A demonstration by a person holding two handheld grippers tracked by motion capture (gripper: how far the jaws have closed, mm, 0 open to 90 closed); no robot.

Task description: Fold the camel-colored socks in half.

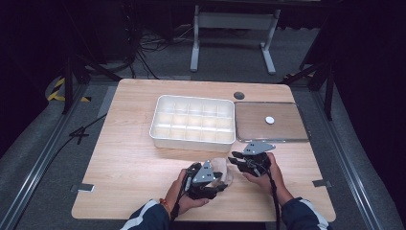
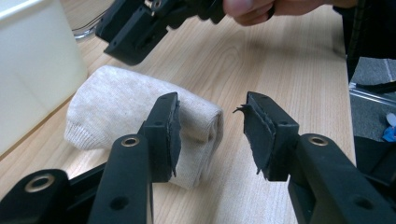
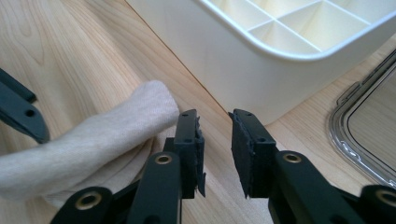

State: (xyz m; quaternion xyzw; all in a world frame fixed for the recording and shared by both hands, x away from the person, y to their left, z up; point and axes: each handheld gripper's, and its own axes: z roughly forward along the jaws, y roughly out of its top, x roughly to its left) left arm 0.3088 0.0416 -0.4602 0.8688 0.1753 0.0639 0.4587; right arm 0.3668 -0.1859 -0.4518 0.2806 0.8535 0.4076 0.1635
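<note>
**Rolled cloth released near the table's front edge**

We find a beige rolled cloth lying on the table near the middle of its front edge, just in front of the white compartment tray. The left hand-held gripper stands with its jaws parted; the cloth's end lies beside and behind one pad, not pinched. The right hand-held gripper is likewise parted with bare wood between its pads, the cloth just to one side. We judge the cloth set down and let go. The next move calls for a fresh grasp around the roll and a lift over the tray's near wall into a compartment. A clear lid lies at the right edge.
</note>
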